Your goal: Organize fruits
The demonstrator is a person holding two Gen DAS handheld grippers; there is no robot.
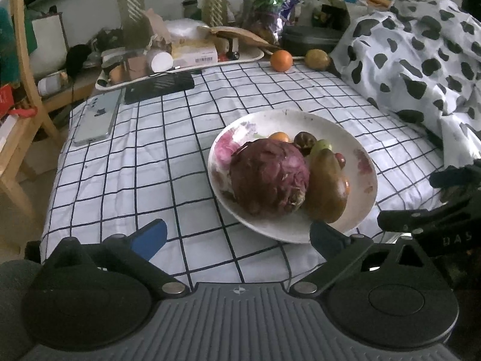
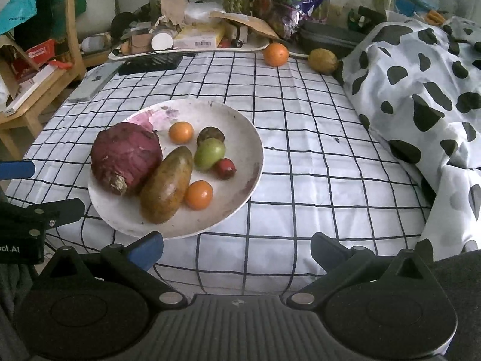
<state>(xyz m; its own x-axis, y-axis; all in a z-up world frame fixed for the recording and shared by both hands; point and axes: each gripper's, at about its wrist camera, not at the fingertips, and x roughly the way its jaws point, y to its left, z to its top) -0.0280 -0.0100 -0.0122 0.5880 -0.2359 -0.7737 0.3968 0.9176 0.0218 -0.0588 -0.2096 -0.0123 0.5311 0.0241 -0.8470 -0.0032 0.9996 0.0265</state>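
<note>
A white cloth with a dark grid [image 2: 300, 156] covers the table. A cow-spotted blanket [image 2: 421, 84] is heaped along its right side. At the far edge a cluttered white tray [image 1: 180, 69] holds a barcoded box [image 1: 195, 52] and a white cylinder [image 1: 160, 61]. Just in front of the tray lies a black flat device [image 1: 159, 85], and beside that a pale blue phone [image 1: 96, 120], face down. A wooden chair [image 1: 21, 90] stands at the left.

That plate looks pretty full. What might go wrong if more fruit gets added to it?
Three risks, as judgements:
The plate is crowded; the red cabbage and mango fill its left half, so new fruit may roll off.
The orange and yellowish fruit lie loose at the far edge and might roll away when nudged.
The plate rests on soft checked cloth and could tip.
</note>
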